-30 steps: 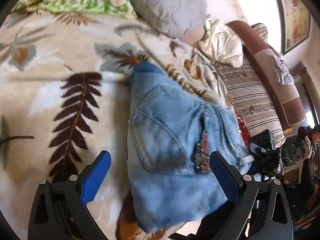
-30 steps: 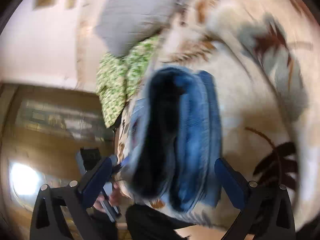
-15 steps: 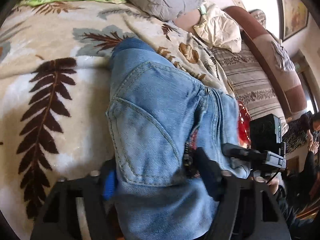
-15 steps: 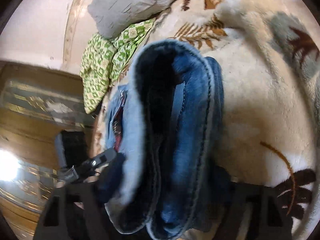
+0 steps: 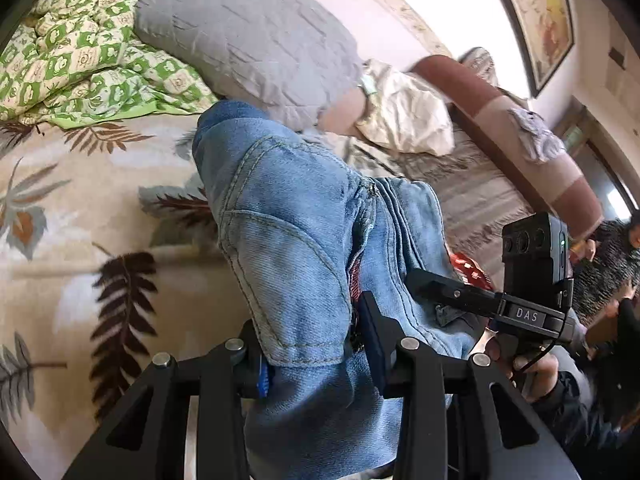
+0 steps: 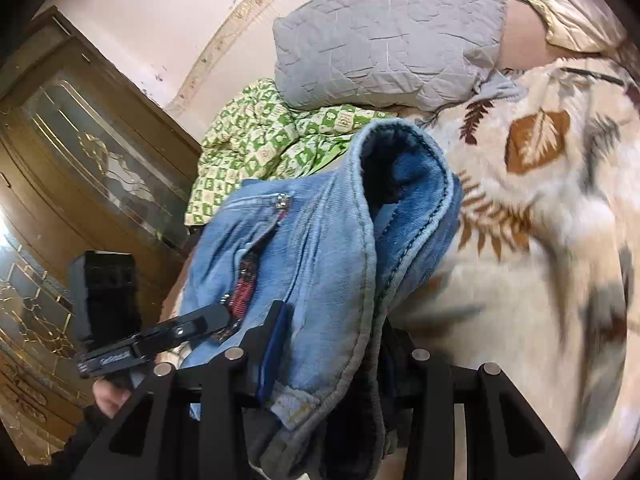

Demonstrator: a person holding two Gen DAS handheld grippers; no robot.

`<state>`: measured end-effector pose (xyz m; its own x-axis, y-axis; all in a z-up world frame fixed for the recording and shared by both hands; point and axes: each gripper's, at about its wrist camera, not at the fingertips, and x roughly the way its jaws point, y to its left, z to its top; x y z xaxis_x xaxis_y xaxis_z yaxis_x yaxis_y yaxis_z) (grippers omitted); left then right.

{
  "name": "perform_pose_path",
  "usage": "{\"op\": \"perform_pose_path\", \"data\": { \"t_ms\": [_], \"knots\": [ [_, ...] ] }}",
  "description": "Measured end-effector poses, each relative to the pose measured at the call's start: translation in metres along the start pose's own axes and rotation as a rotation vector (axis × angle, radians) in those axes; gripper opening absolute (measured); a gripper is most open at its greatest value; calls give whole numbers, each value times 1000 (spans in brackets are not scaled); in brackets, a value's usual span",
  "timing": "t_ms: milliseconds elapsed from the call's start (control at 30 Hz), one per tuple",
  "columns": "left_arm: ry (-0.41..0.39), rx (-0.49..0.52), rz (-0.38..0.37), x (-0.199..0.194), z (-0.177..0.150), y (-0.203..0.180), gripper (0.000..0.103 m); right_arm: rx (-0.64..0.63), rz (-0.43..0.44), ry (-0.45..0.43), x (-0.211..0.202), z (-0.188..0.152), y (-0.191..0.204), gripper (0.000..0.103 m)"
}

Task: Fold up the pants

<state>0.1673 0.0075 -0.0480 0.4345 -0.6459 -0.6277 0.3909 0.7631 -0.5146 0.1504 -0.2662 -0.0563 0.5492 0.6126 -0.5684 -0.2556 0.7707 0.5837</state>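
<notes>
So the jeans (image 5: 304,240) are already folded down into a thick bundle, several layers of denim stacked, with a back pocket facing up in the left wrist view and the rolled fold edge showing in the right wrist view. Looks to me like most of the folding is behind us.

Both tools have just been closing, with denim between the jaws. The left hand-held gripper (image 5: 316,344) is clamped on the near edge of the jeans right around the pocket corner. The right hand-held gripper (image 6: 332,356) is clamped on the layered edge on its side, the cloth bulging out over the jaws. You can see each tool from the other's camera too, so they're gripping just beside each other on the same end.

The bundle's near end is held up off the leaf-print blanket (image 5: 80,216) on the bed, the far end pointing toward the grey pillow (image 5: 248,36) and the green checked quilt (image 5: 80,60).

What's left, my guess: either one more fold over to make it compact, or just carry the bundle off and set it down flat. Can't tell which. The grip looks bunched, so layers could slide apart.
</notes>
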Motion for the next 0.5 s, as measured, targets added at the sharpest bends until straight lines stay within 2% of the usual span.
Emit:
{"op": "perform_pose_path", "data": {
  "t_ms": [67, 100, 133, 167, 200, 300, 367, 400, 500],
  "knots": [
    [38, -28, 33, 23, 1, 16, 41, 15, -17, 28, 16, 9, -8, 43],
    [77, -65, 53, 37, -2, 28, 47, 34, -38, 52, 29, 10, -18, 43],
    [144, -122, 108, 56, -8, 44, 55, 50, -68, 88, 43, 9, -28, 43],
    [165, -159, 145, 69, -14, 57, 71, 59, -114, 131, 57, 9, -36, 43],
    [139, -185, 113, 72, -18, 65, 72, 58, -179, 185, 76, 2, -49, 49],
    [148, -147, 143, 71, -14, 58, 72, 105, -144, 159, 78, -4, -63, 52],
    [161, -142, 157, 70, -10, 57, 75, 90, -164, 164, 78, -2, -60, 54],
    [155, -149, 168, 67, -8, 57, 82, 89, -170, 164, 77, -1, -59, 61],
    [115, -166, 233, 47, -5, 51, 99, 116, -212, 141, 61, 4, -56, 93]
  ]
}}
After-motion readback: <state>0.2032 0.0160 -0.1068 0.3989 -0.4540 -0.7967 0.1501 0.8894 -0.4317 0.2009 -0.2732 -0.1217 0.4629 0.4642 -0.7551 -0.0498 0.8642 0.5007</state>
